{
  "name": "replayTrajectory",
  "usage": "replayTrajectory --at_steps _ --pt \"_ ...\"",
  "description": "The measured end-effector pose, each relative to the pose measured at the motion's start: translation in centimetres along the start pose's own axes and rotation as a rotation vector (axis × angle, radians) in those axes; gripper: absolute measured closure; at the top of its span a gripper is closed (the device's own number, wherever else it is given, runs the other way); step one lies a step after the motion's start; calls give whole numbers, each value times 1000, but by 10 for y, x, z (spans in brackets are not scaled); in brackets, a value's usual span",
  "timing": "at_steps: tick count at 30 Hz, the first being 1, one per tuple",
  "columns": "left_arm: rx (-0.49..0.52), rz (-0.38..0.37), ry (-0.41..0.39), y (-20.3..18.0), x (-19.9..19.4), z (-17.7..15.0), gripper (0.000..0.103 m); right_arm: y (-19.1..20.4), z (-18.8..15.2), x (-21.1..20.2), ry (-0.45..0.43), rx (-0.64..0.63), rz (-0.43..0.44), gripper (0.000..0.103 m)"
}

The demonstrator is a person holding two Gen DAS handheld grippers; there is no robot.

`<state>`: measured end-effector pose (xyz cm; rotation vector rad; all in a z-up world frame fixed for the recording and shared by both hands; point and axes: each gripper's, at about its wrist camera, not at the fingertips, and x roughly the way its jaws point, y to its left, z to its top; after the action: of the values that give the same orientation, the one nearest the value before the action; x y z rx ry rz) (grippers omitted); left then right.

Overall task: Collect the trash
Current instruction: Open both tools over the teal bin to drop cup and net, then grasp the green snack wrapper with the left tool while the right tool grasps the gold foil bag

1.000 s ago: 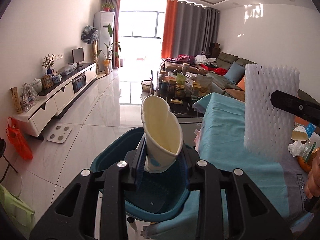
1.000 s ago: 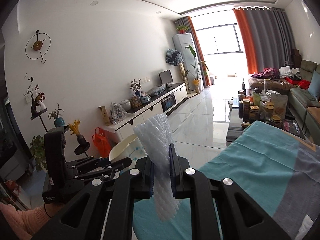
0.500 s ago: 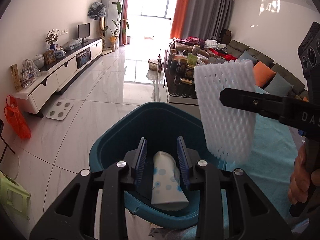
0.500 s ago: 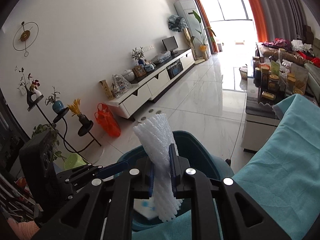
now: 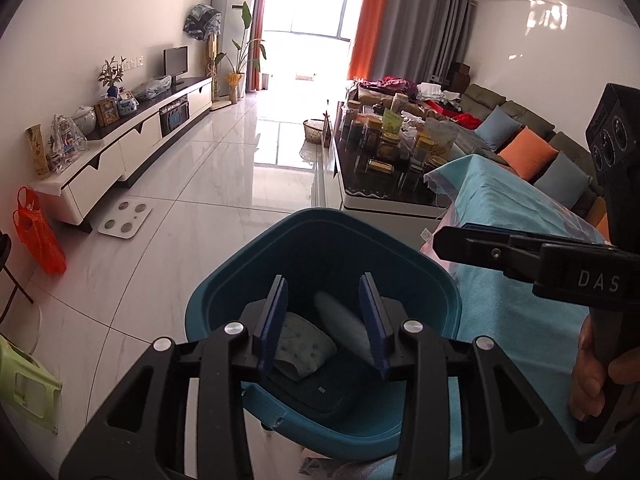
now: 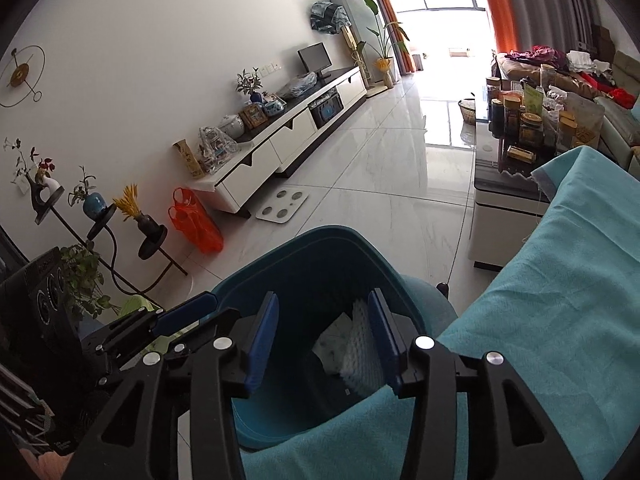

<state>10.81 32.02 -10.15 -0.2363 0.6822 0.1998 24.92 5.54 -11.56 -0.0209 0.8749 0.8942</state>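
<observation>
Both pieces of trash are down in the teal bin point(image 5: 224, 296) now. We've got the left tongs point(image 5: 323, 320) hanging over its mouth, jaws apart with nothing between them, having just opened a bit more. Looking down between them, the paper cup point(image 5: 304, 350) lies on its side on the bin floor, and the white foam net point(image 5: 344, 326) sits just beside it, blurred, so it may not have settled.

The right tongs point(image 6: 322, 340) are over the same bin from the tabletop side, jaws parted and holding nothing, having just sprung open. From that view the foam net point(image 6: 360, 356) sits below and between the jaws, tucked toward the right one, long axis running roughly up the bin wall, with the cup point(image 6: 334, 340) just left of it.

So for the next move, nothing to grab lies ahead of either pair. We reckon whatever trash remains is back on the teal cloth point(image 6: 560, 300) covering the tabletop, to the right of the bin. That puts the right hand point(image 5: 596, 360) nearer, so it should probably swing back first. What's left on the cloth we can't see from here.
</observation>
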Motion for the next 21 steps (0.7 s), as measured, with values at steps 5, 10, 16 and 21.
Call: replayTrajectory --at_steps 5,10,16,21 --pt "19 -55 -45 -19 -27 1 51 -7 -14 -41 -56 -6 19 59" --pt "97 -186 -83 -67 -64 -3 37 -15 -44 -108 -164 -40 -13 56" --pt "228 -403 -82 -145 -87 -24 32 -42 -88 -192 -278 -9 -134 56" --pt "342 -562 -57 -215 -95 -43 32 -66 -125 -255 -365 56 -307 56"
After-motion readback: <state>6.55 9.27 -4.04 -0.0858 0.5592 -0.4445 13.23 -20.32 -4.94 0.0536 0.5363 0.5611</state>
